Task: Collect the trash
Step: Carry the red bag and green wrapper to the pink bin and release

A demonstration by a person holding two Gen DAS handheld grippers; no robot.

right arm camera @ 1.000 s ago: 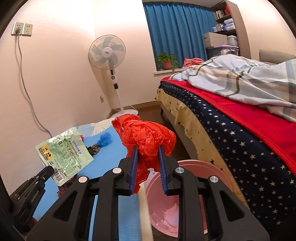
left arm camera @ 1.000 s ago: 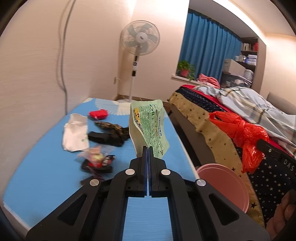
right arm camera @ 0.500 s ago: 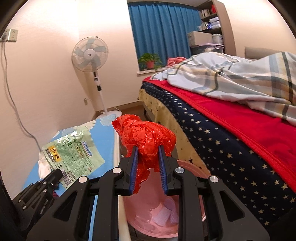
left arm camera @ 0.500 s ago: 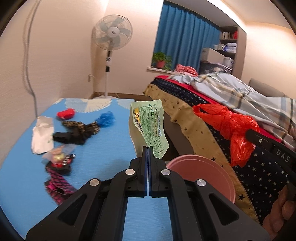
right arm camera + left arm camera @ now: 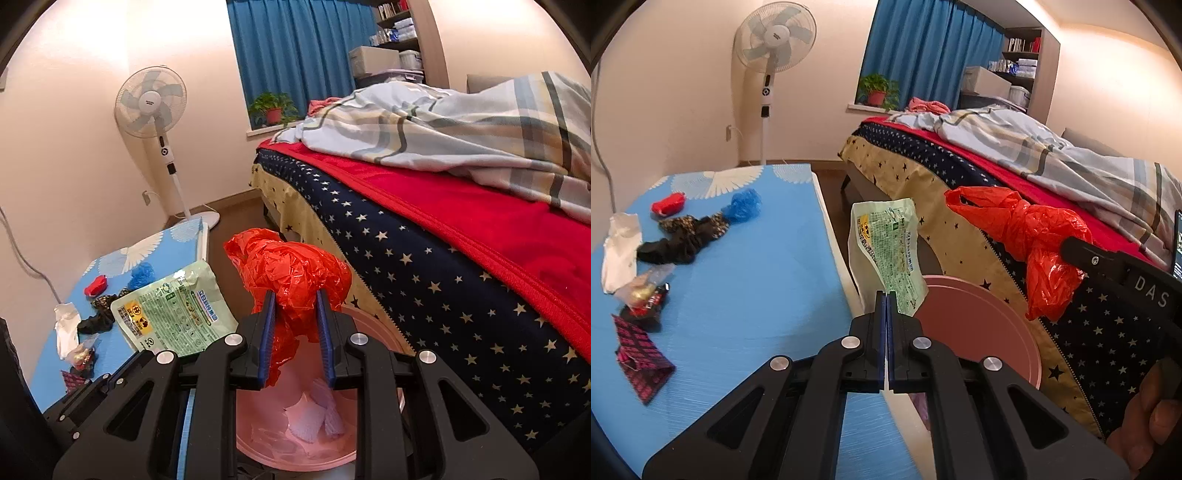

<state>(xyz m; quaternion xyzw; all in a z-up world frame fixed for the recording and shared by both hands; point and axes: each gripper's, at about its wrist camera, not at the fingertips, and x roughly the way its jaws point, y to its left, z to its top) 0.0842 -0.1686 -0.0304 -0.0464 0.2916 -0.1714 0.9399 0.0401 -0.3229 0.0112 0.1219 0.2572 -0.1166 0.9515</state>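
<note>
Compared with a second ago, both claws have shifted away from the desk toward the bin point(image 5: 1015, 332), which now shows more of its rim in the left view and its inside in the right view; the litter on the desk has not moved. The desk point(image 5: 746, 295) has a blue cover and carries a red wad point(image 5: 668, 204), a blue wad point(image 5: 744, 206), dark cloth point(image 5: 687, 240), white paper point(image 5: 618, 251) and small wrappers point(image 5: 642, 295). A bed point(image 5: 443, 258) with a starred cover stands just beside the bin; a fan point(image 5: 775, 33) and blue curtains point(image 5: 923, 55) stand at the far wall. The left claw point(image 5: 887, 306) is fully closed, pinching the lower edge of a green pouch point(image 5: 886, 247), which stands upright between desk edge and bin. The right claw point(image 5: 295, 325) is partly closed, clamping a red bag point(image 5: 291, 273) above the bin, where white scraps point(image 5: 314, 417) lie.
</note>
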